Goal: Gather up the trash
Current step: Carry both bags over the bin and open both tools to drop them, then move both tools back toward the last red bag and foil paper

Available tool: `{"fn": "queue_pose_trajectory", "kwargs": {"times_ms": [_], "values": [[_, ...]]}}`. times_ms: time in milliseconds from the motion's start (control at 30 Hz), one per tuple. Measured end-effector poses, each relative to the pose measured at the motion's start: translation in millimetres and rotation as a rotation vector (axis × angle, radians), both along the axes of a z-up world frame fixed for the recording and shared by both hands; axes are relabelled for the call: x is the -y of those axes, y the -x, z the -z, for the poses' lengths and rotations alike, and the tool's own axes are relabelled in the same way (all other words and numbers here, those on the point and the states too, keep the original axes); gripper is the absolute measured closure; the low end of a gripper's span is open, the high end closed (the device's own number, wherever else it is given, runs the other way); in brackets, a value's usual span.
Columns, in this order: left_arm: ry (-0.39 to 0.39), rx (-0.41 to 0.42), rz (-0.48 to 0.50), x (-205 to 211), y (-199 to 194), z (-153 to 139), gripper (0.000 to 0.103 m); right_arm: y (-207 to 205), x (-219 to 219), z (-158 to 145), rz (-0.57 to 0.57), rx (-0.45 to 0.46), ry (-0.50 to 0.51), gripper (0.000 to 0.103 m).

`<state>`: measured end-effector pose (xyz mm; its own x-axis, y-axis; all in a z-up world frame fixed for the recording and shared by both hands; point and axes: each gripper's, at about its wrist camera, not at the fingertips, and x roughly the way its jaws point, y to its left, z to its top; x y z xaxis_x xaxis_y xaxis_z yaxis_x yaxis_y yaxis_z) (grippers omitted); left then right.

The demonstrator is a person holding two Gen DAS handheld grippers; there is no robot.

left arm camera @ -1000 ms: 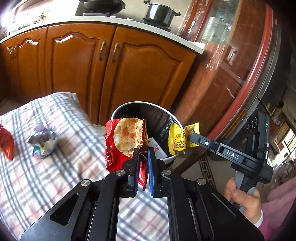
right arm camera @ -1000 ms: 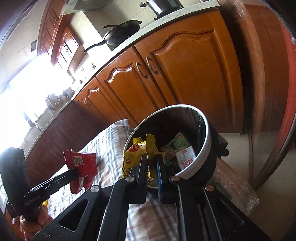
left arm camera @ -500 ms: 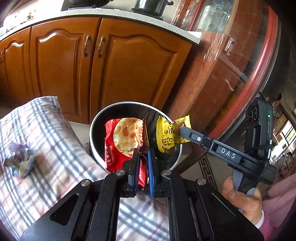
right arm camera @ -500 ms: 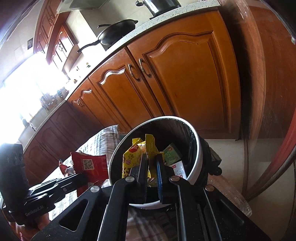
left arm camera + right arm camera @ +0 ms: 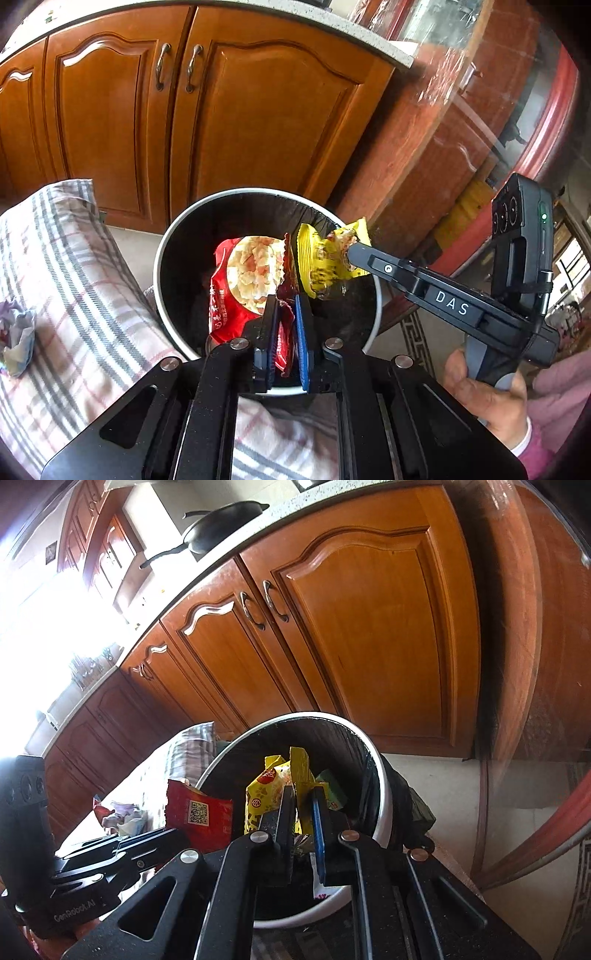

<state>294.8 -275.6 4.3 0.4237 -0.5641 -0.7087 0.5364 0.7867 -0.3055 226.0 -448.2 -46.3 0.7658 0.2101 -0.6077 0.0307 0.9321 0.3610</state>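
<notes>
The red snack bag (image 5: 236, 291), a QR code on its back, hangs over the open trash bin (image 5: 173, 236), pinched low between the left gripper's (image 5: 284, 302) nearly closed fingers. Beside it the yellow wrapper (image 5: 269, 794) stands between the right gripper's (image 5: 301, 797) fingers, which are opening; whether they still press it I cannot tell. That gripper's side reads "DAS"; the left's reads "GenRobot.AI". A plaid cloth (image 5: 74, 266) bearing crumpled paper (image 5: 18, 332) lies just beside the bin.

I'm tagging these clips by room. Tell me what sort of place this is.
Most likely a home kitchen: wooden cabinet doors under a stone countertop, a black wok on top, and a lined trash bin standing below.
</notes>
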Motion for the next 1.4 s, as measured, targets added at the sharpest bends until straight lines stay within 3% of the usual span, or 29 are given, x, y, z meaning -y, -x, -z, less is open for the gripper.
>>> {"fn": "queue_pose_trajectory", "kwargs": {"times_ms": [100,167,200,233,300,433,733,1000,1400], "values": [[-0.006,-0.009,-0.010,1.3,-3.1,2.7,0.086,-5.3,0.7,2.8,-0.004,-0.010,0.000,0.085],[0.002,-0.013,-0.026,-1.4,-3.9,2.9,0.072,-6.2,2.8,3.6,0.004,-0.011,-0.006,0.072],[0.006,-0.012,-0.030,-3.1,-3.5,3.1,0.065,-4.5,4.0,3.5,0.006,-0.004,-0.015,0.057],[0.012,-0.010,-0.035,-6.0,-2.0,2.5,0.063,-3.5,4.9,3.6,0.006,0.002,-0.021,0.051],[0.017,-0.007,-0.043,-10.7,1.5,0.8,0.058,1.0,5.0,2.5,0.009,0.013,-0.028,0.051],[0.027,0.017,-0.059,-20.8,11.3,-4.4,0.044,13.4,5.8,-2.6,0.020,0.052,-0.046,0.028],[0.048,0.037,-0.135,-66.5,40.8,-6.8,0.042,43.1,-9.3,-14.9,0.019,0.101,-0.069,0.015],[0.026,0.034,-0.263,-135.4,70.8,5.5,0.036,61.0,-57.2,-9.7,-0.073,0.084,-0.082,0.004],[0.022,-0.002,-0.460,-229.7,91.1,21.3,0.036,63.8,-135.2,-0.3,-0.218,0.046,-0.057,0.003]]}}
